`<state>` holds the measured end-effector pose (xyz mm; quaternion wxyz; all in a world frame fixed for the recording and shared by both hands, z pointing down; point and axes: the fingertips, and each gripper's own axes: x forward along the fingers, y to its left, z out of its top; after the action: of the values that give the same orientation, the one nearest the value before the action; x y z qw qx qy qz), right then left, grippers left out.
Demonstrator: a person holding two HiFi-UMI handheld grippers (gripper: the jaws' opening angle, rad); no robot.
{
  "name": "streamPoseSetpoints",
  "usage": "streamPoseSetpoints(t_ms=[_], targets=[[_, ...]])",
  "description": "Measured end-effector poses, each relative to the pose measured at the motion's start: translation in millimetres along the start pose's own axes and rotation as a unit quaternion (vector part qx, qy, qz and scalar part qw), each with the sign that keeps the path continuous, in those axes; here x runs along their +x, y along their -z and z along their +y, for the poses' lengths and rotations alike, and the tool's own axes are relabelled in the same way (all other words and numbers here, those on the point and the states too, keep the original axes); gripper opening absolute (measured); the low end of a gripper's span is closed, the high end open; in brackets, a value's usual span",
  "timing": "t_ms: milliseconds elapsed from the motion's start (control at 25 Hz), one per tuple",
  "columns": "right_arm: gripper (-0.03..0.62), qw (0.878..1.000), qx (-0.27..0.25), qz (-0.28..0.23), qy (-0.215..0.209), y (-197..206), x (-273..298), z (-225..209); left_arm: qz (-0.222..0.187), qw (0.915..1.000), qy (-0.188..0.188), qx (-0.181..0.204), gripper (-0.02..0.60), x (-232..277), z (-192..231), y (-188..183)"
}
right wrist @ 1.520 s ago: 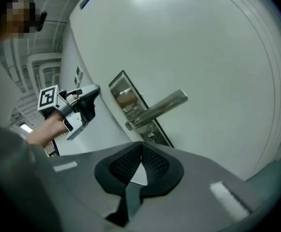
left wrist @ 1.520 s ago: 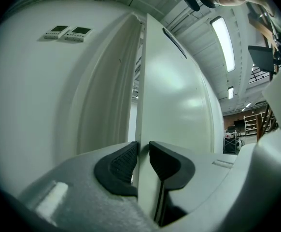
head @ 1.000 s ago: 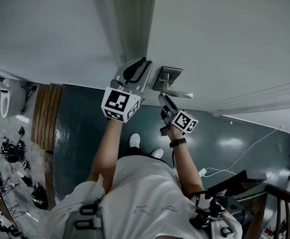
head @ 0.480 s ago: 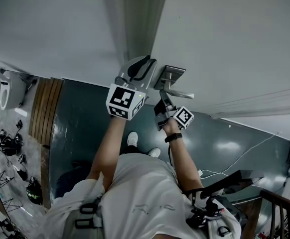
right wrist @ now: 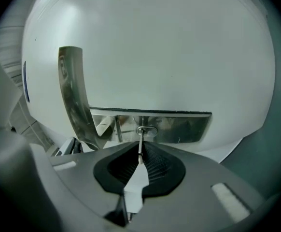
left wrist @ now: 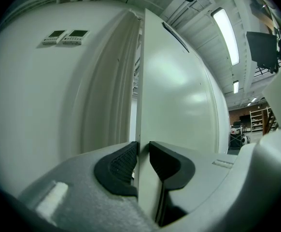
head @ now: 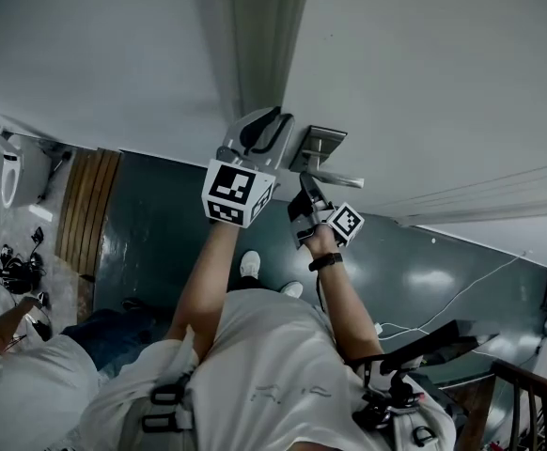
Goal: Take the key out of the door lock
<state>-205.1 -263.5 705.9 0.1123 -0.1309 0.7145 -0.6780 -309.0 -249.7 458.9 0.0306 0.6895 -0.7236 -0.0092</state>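
The white door (head: 424,83) stands ajar, with its metal lock plate (head: 316,147) and lever handle (head: 335,178) near its edge. My left gripper (head: 259,130) clamps the door's edge (left wrist: 141,81), one pad on each side (left wrist: 143,161). My right gripper (head: 304,188) reaches up under the handle. In the right gripper view a thin metal key (right wrist: 140,146) runs from the keyhole in the lock plate (right wrist: 179,127) back between the pads. My right gripper (right wrist: 139,168) is shut on it, and a white tag (right wrist: 136,187) sticks out behind. The curved handle (right wrist: 73,95) rises to the left.
A person in white (head: 20,383) crouches at the lower left on the dark green floor. A wooden panel (head: 85,214) lies at the left, a white cable (head: 461,289) runs at the right, and a wooden railing (head: 527,383) stands at the bottom right. Wall switches (left wrist: 65,35) sit left of the door frame.
My right gripper has risen to the lock and shut on the key. A person has come into view at the lower left. The left gripper has stayed on the door edge.
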Motion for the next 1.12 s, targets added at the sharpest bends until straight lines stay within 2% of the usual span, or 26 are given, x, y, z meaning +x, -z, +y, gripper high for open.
streamPoseSetpoints(t_ms=[120,400,520,680,760,880,1000,1120], targets=[[0.025,1.000,0.020,0.000,-0.013,3.5,-2.8,0.5,0.003,1.0000,0.000,0.000,0.087,1.4,-0.3,2.2],[0.025,0.999,-0.011,0.049,0.004,53.2,-62.1,-15.3,-0.005,0.9999,-0.011,-0.004,0.081,1.3,2.1,2.9],[0.025,0.994,-0.086,0.072,0.000,57.6,-75.2,6.4,-0.008,0.9995,-0.029,-0.005,0.026,-6.9,5.2,7.8],[0.025,0.975,-0.209,0.074,0.005,44.2,-80.3,56.1,-0.007,0.9994,-0.025,-0.021,0.025,-19.9,3.2,18.3],[0.025,0.958,-0.276,0.069,0.027,36.4,-91.1,74.7,-0.003,0.9993,-0.021,-0.029,0.003,-28.6,-2.2,26.4],[0.025,0.918,-0.391,0.053,0.043,24.5,-105.3,111.8,0.002,0.9993,-0.015,-0.034,0.002,-41.0,-14.9,35.1],[0.026,0.871,-0.488,0.034,0.051,11.2,-114.4,153.5,0.001,0.9993,-0.023,-0.029,0.002,-56.0,-35.0,33.4],[0.026,0.811,-0.580,0.040,0.063,7.5,-127.6,179.4,0.001,0.9992,-0.040,-0.002,0.002,-77.1,-67.0,27.7]])
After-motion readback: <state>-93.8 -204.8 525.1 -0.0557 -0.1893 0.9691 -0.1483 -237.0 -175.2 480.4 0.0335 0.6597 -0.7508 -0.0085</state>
